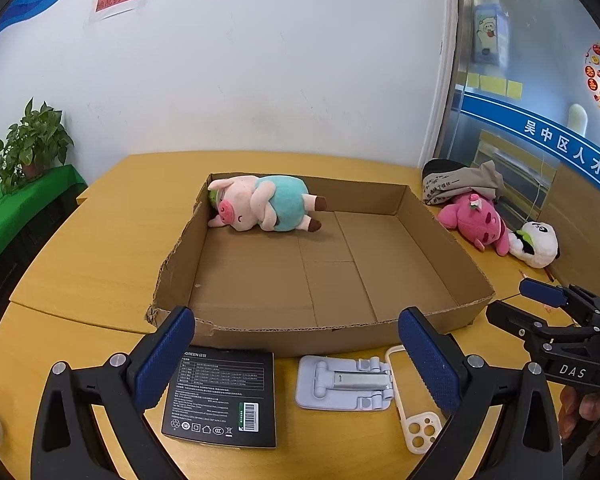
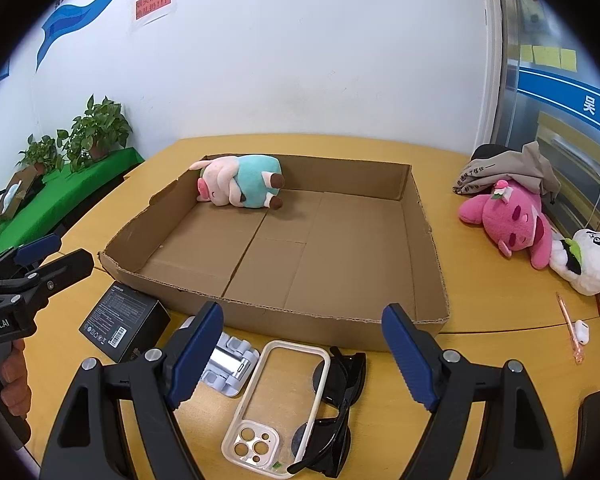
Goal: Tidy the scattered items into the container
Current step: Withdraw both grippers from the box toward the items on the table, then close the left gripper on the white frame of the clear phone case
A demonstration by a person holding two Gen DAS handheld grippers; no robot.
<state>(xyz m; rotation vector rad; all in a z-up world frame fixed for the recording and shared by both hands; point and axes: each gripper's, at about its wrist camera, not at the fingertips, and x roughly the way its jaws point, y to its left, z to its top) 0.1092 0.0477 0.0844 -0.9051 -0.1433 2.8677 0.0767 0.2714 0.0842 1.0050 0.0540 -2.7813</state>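
Left wrist view looks over a yellow table (image 1: 80, 272) with a shallow cardboard box (image 1: 324, 336) as the landmark. Well left of the box, potted plants (image 1: 32, 144) stand on a green cloth. Inside the box, in its far left corner, a pig plush in a teal top (image 1: 266, 208) lies on its side. Just in front of the box's near wall, from left to right, lie a black carton (image 1: 222, 396), a grey folding phone stand (image 1: 344, 384) and a clear phone case (image 1: 414, 412). The left claw (image 1: 296, 364) hangs over these with its blue pads wide apart and nothing between them.

From the right wrist view, dark sunglasses (image 2: 336, 408) lie under the right edge of the phone case, also in front of the box. The right claw (image 2: 304, 354) hovers above the case and sunglasses, jaws spread wide, gripping nothing. Right of the box, a pink plush (image 2: 508, 220) lies against a white panda plush (image 2: 588, 264), with a folded grey garment (image 2: 508, 172) behind them. Nearer, right of the box's front corner, lie an orange pen (image 2: 570, 326) and a small white earbud (image 2: 581, 330).
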